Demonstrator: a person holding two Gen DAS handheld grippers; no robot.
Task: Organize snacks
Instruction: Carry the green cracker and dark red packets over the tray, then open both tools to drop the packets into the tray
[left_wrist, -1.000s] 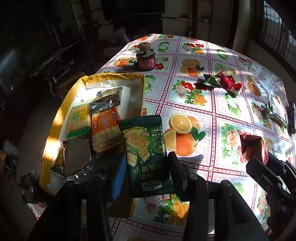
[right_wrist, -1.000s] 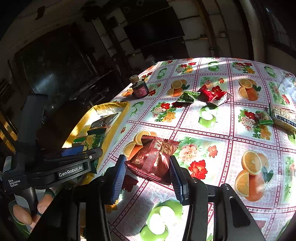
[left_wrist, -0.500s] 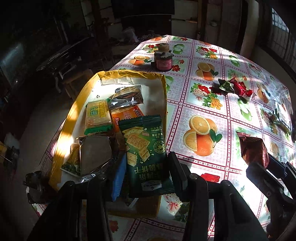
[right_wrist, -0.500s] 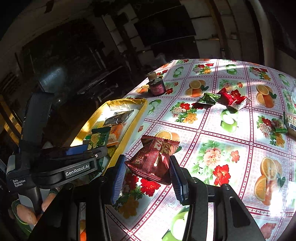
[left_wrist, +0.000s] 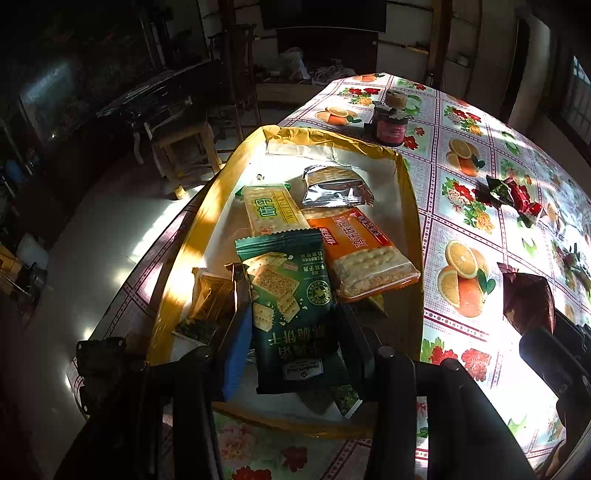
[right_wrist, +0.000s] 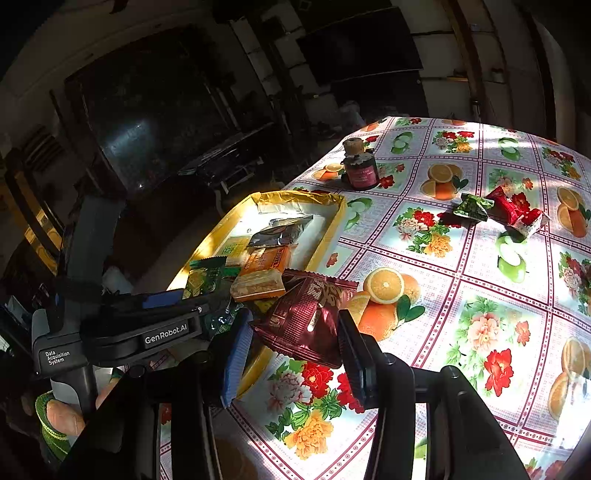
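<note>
We hold green packet (left_wrist: 295, 314) in left gripper (left_wrist: 295, 354), maroon packet (right_wrist: 306, 321) in right gripper (right_wrist: 295, 354), jaws clamped; light, crinkly, crushable biscuits—grip sealed edges over tray (left_wrist: 410, 206).

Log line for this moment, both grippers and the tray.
left gripper: shut on green cracker pack, over tray | right gripper: shut on maroon snack bag, beside tray | loose snacks on table

The tablecloth (right_wrist: 461, 254) is white with a maroon grid — oranges, green apples, red and yellow flowers in its squares. The tray (left_wrist: 410, 206) is yellow-rimmed, white inside. One cracker packet (left_wrist: 295, 306) is dark green, another (left_wrist: 364, 247) orange, one (left_wrist: 334, 186) silver — the pouch (right_wrist: 306, 317) maroon.
</note>
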